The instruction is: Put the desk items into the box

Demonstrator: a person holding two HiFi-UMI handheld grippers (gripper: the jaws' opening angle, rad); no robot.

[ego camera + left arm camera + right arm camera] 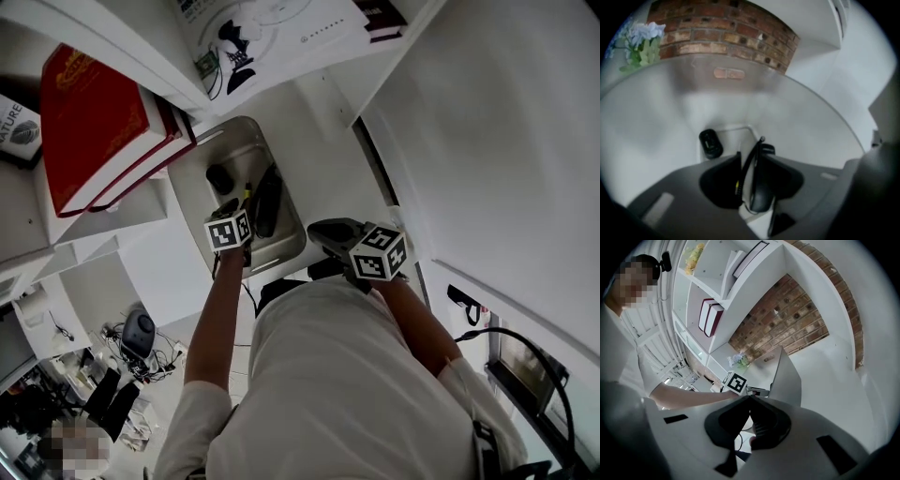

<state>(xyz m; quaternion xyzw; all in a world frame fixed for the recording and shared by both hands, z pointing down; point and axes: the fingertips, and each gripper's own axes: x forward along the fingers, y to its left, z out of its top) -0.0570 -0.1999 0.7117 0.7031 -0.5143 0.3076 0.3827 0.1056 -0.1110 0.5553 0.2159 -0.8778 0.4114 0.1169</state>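
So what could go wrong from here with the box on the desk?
The left gripper hangs over the box, jaws slightly apart; swinging away, it could clip the rim. The right gripper, shut, sits close beside the box wall and might nudge it.

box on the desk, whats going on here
A person is working with a gripper in each hand. The left gripper hangs over the open box, jaws slightly apart, with no clear grip on anything. A small black item and a long black item already lie in the box. The right gripper sits beside the box with its jaws together, empty.
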